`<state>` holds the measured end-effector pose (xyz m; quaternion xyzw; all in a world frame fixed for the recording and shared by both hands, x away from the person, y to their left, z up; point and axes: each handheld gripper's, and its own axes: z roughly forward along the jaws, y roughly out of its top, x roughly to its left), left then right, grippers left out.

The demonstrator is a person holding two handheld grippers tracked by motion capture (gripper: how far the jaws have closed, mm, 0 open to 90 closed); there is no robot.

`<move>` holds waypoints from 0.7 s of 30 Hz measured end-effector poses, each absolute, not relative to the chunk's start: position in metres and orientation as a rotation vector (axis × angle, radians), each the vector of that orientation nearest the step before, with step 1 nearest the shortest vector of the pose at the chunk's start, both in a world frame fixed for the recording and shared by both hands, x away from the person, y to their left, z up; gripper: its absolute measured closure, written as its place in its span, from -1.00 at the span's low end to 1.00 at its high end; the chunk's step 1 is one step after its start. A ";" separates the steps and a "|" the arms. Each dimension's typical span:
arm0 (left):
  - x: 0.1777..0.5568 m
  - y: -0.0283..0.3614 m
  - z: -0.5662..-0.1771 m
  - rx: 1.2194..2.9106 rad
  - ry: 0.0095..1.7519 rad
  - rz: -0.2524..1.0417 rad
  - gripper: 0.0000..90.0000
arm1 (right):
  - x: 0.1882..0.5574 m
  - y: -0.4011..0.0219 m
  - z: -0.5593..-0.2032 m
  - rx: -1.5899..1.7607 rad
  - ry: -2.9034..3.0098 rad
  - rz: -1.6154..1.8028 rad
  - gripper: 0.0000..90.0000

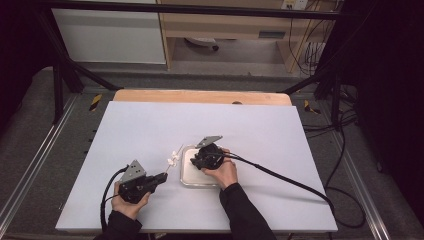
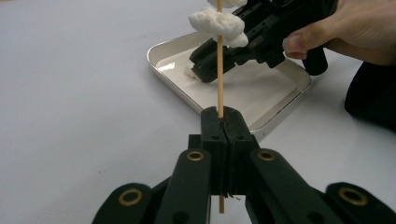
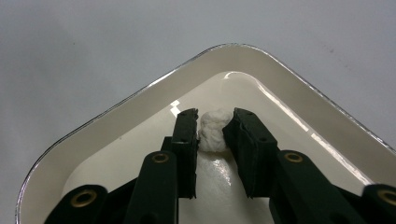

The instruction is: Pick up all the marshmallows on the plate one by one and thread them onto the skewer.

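My left gripper (image 2: 220, 113) is shut on a thin wooden skewer (image 2: 219, 74) that stands upright from its jaws. White marshmallow pieces (image 2: 218, 22) are threaded on the skewer's upper part. In the high view the left gripper (image 1: 163, 176) sits just left of a white tray (image 1: 186, 179), with the skewered pieces (image 1: 172, 160) above it. My right gripper (image 3: 214, 120) reaches into a corner of the tray (image 3: 140, 101), its jaws closed on one marshmallow piece (image 3: 212, 137) that rests on the tray floor. The right gripper (image 1: 195, 161) is held from the tray's right side.
The tray lies near the middle of a white table board (image 1: 150, 130), with bare surface to the left, right and far side. A wooden strip (image 1: 200, 96) runs along the far edge. Cables (image 1: 280, 177) trail off right from the right gripper.
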<state>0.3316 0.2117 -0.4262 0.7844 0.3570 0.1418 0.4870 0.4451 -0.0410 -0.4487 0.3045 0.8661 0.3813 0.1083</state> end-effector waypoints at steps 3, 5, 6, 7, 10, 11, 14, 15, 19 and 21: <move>0.332 0.212 -0.426 1.908 0.868 0.344 0.97 | 0.445 -0.041 -0.449 0.903 2.542 1.121 0.67; 0.332 0.212 -0.426 1.908 0.868 0.344 0.97 | 0.445 -0.041 -0.449 0.920 2.541 1.127 0.70; 0.332 0.212 -0.426 1.908 0.869 0.343 0.97 | 0.445 -0.042 -0.449 0.924 2.539 1.131 0.71; 0.332 0.212 -0.426 1.908 0.869 0.343 0.97 | 0.445 -0.042 -0.448 0.932 2.532 1.134 0.72; 0.331 0.212 -0.426 1.907 0.867 0.345 0.97 | 0.445 -0.043 -0.445 0.946 2.529 1.164 0.74; 0.331 0.212 -0.426 1.906 0.867 0.344 0.97 | 0.445 -0.044 -0.443 0.950 2.533 1.172 0.74; 0.331 0.212 -0.426 1.908 0.866 0.345 0.97 | 0.443 -0.046 -0.437 0.956 2.529 1.203 0.75; 0.331 0.211 -0.426 1.907 0.865 0.345 0.97 | 0.442 -0.048 -0.435 0.958 2.525 1.220 0.75; 0.331 0.211 -0.426 1.909 0.864 0.342 0.97 | 0.438 -0.055 -0.425 0.957 2.516 1.272 0.75; 0.331 0.210 -0.426 1.909 0.863 0.339 0.97 | 0.435 -0.059 -0.419 0.964 2.506 1.311 0.76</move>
